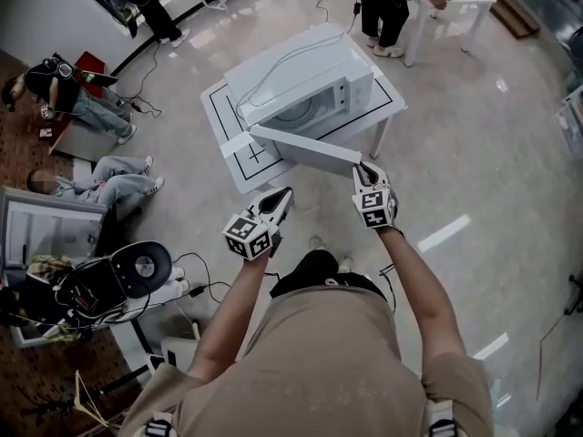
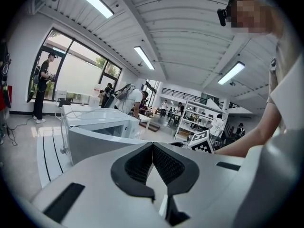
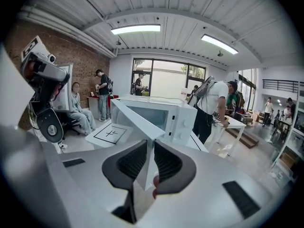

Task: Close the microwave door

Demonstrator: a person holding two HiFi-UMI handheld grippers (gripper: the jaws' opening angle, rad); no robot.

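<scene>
The right gripper (image 1: 363, 167) meets the free end of the microwave door (image 1: 305, 150).

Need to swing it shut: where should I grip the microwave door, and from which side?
Its free edge, farthest from the hinge, from the front. The microwave door stands open, that thin edge facing the person, and the right gripper is clamped on it.

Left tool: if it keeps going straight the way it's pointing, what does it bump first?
Probably the open microwave door. The left tool points at its white panel, just ahead, with the microwave behind. How near is hard to tell.
</scene>
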